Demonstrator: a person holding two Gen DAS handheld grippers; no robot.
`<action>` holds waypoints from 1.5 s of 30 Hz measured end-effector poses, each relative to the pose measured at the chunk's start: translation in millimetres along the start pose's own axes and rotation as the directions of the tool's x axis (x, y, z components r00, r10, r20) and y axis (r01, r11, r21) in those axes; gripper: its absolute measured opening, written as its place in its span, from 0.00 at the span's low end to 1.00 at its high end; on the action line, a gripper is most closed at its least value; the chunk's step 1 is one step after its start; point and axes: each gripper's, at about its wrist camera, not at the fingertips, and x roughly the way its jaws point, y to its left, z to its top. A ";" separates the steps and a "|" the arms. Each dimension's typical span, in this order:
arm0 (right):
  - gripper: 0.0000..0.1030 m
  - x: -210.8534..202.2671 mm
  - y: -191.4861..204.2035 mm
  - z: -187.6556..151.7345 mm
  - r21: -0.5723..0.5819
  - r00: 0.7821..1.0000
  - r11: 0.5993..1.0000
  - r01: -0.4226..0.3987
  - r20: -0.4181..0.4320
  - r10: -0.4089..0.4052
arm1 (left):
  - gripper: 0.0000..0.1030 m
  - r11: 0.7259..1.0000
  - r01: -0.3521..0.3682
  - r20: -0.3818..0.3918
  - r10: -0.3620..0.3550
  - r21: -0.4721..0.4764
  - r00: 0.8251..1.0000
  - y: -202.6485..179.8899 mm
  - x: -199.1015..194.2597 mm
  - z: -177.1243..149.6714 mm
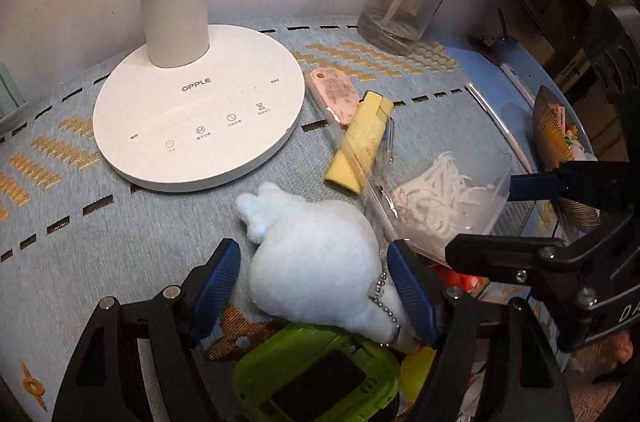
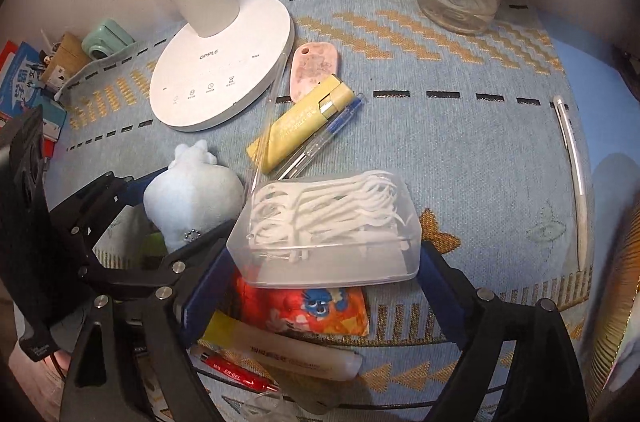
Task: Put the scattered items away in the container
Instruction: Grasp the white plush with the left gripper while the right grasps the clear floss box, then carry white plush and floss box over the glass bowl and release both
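Fluffy plush toy [image 1: 312,262] (pale blue), ribbed claw [image 1: 314,290] pads astride, clear plastic box [image 2: 332,230]

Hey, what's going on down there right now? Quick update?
Left gripper jaws open around white plush toy, not clamped. Right gripper jaws open around clear floss-pick box. Yellow case and lamp base close behind.

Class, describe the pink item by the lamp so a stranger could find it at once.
Start at the white OPPLE lamp base on the blue patterned cloth. Beside its rim lies a small flat pink case, touching the yellow box. It alone is pink, rounded, with a small hole at one end.
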 end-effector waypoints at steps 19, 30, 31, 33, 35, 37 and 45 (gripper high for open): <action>0.86 -52.7 -22.8 -9.6 0.048 0.988 0.997 -0.056 0.144 0.049 | 0.54 0.998 -0.006 0.089 0.012 -0.064 0.996 16.1 -52.0 -4.1; 0.86 -105.8 -55.1 -42.4 0.135 0.975 0.988 -0.072 0.218 0.041 | 0.54 1.000 -0.002 0.180 0.004 -0.010 0.984 -26.4 -101.4 -3.7; 0.86 -110.8 -60.8 -46.2 0.146 0.973 0.986 -0.085 0.225 0.051 | 0.54 1.000 0.001 0.184 -0.001 -0.002 0.983 -33.3 -103.6 -3.4; 0.86 -122.4 -71.5 -53.8 0.163 0.969 0.982 -0.098 0.242 0.056 | 0.54 1.000 0.005 0.190 -0.009 0.021 0.982 -48.8 -108.1 -2.5; 0.86 -134.1 -82.1 -60.9 0.175 0.965 0.980 -0.093 0.258 0.045 | 0.54 0.999 0.011 0.196 -0.020 0.049 0.980 -66.5 -111.5 -1.1; 0.86 -143.8 -95.1 -67.8 0.192 0.963 0.977 -0.092 0.267 0.038 | 0.54 0.997 0.021 0.205 -0.035 0.073 0.978 -85.3 -114.9 0.3; 0.86 -177.3 -168.9 -102.0 0.300 0.955 0.949 -0.094 0.298 0.000 | 0.54 0.981 0.091 0.231 -0.129 0.170 0.964 -167.2 -112.0 19.9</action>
